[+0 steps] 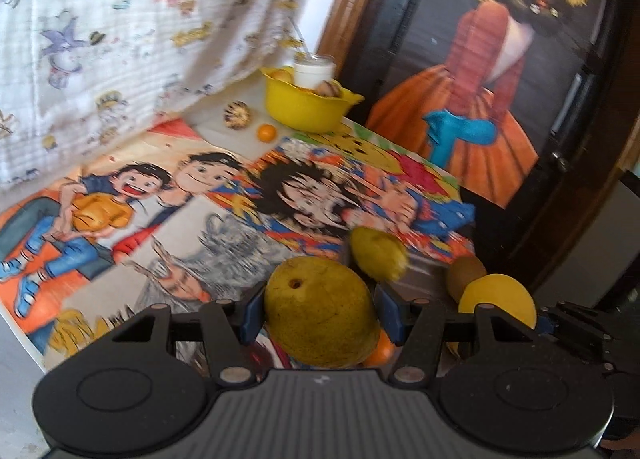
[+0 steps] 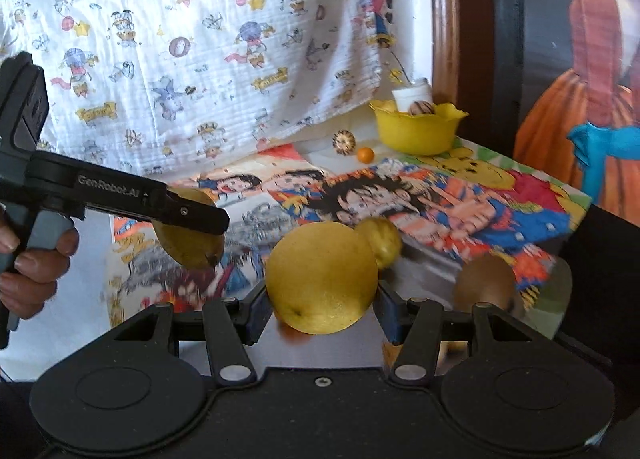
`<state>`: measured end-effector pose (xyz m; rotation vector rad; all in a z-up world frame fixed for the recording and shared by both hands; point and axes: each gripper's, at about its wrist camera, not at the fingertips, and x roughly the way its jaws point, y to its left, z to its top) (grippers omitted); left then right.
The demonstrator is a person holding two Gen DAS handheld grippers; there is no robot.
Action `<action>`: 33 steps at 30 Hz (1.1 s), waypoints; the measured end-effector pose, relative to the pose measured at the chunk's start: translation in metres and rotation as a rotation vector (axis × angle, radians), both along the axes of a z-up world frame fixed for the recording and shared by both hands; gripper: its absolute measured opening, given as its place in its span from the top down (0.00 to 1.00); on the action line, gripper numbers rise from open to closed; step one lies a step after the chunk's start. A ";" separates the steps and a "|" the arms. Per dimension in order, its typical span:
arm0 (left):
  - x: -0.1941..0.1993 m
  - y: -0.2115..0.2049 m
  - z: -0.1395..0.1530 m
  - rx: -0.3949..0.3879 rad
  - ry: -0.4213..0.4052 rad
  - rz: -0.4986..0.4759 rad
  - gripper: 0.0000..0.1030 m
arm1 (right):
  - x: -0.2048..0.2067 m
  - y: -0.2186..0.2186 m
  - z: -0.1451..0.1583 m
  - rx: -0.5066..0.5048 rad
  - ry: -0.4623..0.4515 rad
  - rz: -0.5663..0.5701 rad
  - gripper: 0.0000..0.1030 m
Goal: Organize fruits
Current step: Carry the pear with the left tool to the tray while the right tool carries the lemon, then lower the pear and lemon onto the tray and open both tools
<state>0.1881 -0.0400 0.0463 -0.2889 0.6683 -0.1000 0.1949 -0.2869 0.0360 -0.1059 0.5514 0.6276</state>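
Cartoon-printed table (image 1: 132, 195) below white patterned cloth (image 1: 120, 39); left gripper (image 1: 320, 309) clamps pear (image 1: 320, 311), right gripper (image 2: 322, 297) clamps yellow fruit (image 2: 322, 277).

A yellow plastic bowl (image 1: 306, 109) is set at the far end of the cartoon-printed table cover (image 1: 160, 219), with a white jar (image 1: 314, 69) inside it. A small orange (image 1: 266, 132) and a striped ball (image 1: 237, 114) are placed just left of the bowl.

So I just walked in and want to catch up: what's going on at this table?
A person is sorting fruit with a handheld gripper in each hand. The left gripper is clamped on a greenish-yellow pear, the right gripper on a round yellow fruit. Both are held above the cartoon-printed table cover. A yellow bowl with some fruit in it waits at the far end, with a small orange beside it.
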 end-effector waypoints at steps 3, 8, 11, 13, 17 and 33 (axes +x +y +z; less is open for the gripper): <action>-0.009 -0.010 -0.003 0.009 0.010 -0.039 0.41 | -0.013 -0.010 -0.008 0.000 0.014 -0.023 0.45; -0.021 -0.025 -0.009 0.026 0.030 -0.095 0.41 | -0.031 -0.016 -0.021 -0.029 0.016 -0.048 0.45; -0.023 -0.033 -0.014 0.035 0.043 -0.123 0.41 | -0.036 -0.019 -0.028 -0.025 0.021 -0.059 0.45; -0.023 -0.038 -0.018 0.039 0.051 -0.134 0.41 | -0.038 -0.019 -0.032 -0.028 0.016 -0.070 0.45; -0.021 -0.044 -0.026 0.064 0.059 -0.147 0.41 | -0.039 -0.019 -0.039 -0.063 -0.011 -0.095 0.45; -0.007 -0.060 -0.050 0.106 0.048 -0.216 0.41 | -0.029 -0.019 -0.060 -0.114 -0.058 -0.118 0.45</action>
